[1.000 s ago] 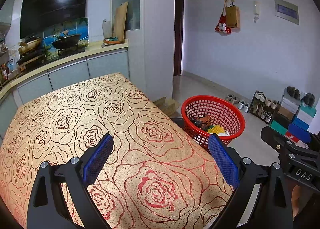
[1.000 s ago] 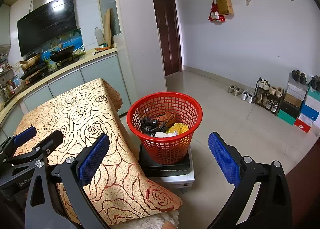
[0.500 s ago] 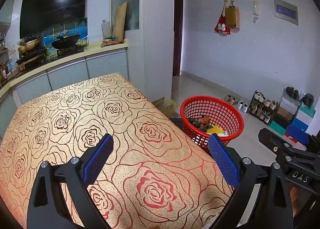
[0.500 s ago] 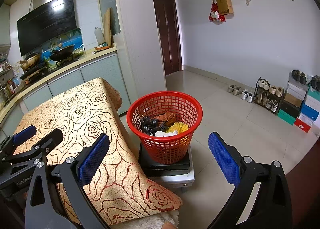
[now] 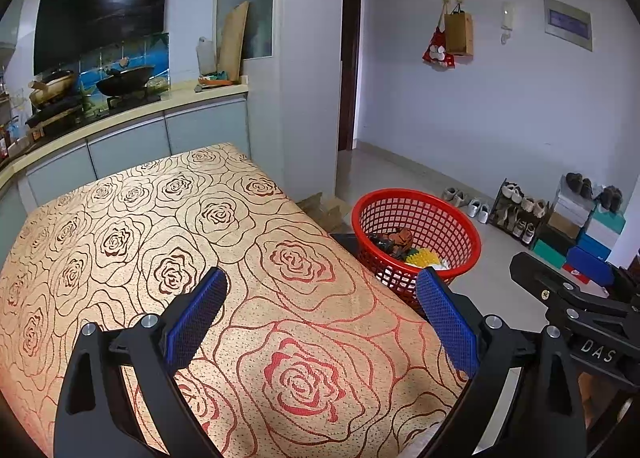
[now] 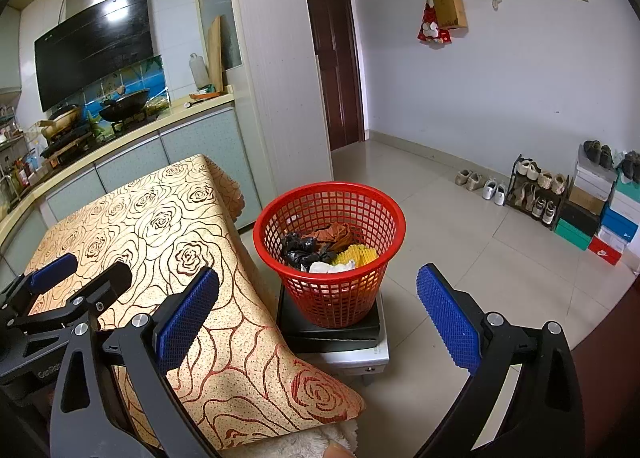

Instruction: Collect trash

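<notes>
Both wide open and empty: left tongs (image 5: 320,310) low over the rose-patterned gold cloth surface (image 5: 160,225), right tongs (image 6: 318,308) at lower centre. Round red plastic mesh basket (image 6: 330,258) just above the right tongs, mid-frame, on a dark box (image 6: 332,332), holding crumpled black, orange, yellow and white trash (image 6: 326,248).

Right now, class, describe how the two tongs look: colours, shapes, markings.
Both the left tongs and right tongs have black angular frames with silver bolts and triangular cut-outs. Their fingers carry flat blue pads with a fine grid texture. White lettering marks each body; "DAS" reads on the right one.
</notes>
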